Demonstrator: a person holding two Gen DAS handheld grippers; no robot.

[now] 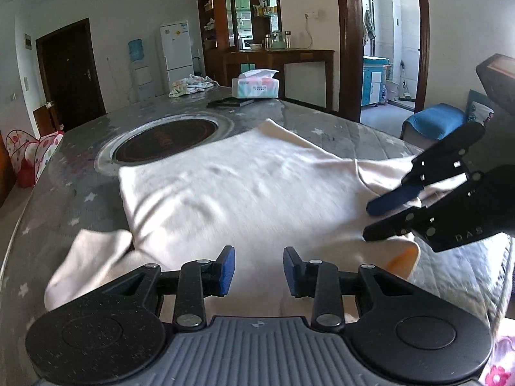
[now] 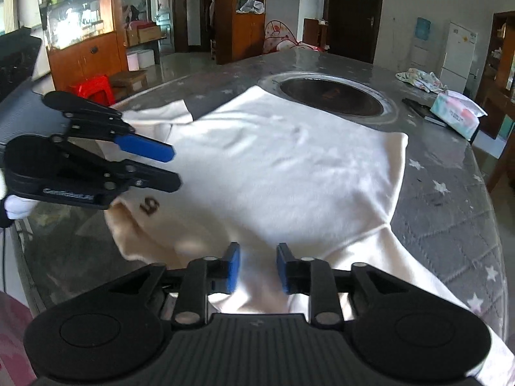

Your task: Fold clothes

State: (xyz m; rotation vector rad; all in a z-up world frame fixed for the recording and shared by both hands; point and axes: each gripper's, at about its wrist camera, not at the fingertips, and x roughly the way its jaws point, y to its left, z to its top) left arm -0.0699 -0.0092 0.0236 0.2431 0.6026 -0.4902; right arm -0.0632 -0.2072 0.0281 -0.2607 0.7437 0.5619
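Shirt (image 1: 244, 193), cream-white and spread mostly flat, lies across the near part of the bench (image 1: 80, 173), its far edge reaching the rim of the round hob (image 1: 167, 141) sunk in the bench top; one sleeve (image 1: 87, 257) trails off toward the near left edge and the other runs toward the near right edge. A small dark print shows by the near hem in the right wrist view. Both tools hover just above the near side of the cloth: the left tool (image 1: 259, 268) has its blue pads parted with nothing between them, and the right tool (image 2: 256, 267) is likewise spread and empty. Whether the body has been folded once already cannot be told, since a flat shirt fits either reading. For a clean fold, I judge each tool should pinch a single layer right at an edge or seam, both at matching points, then lift and carry evenly so the cloth does not drag or bunch; the soft wrinkles across the middle want smoothing. Toward the far edge, well apart from the shirt, sit a tissue box (image 1: 256, 87), a dark flat item (image 1: 231, 102) and a bundle of patterned cloth (image 1: 191, 84); only the hob rim touches the shirt.
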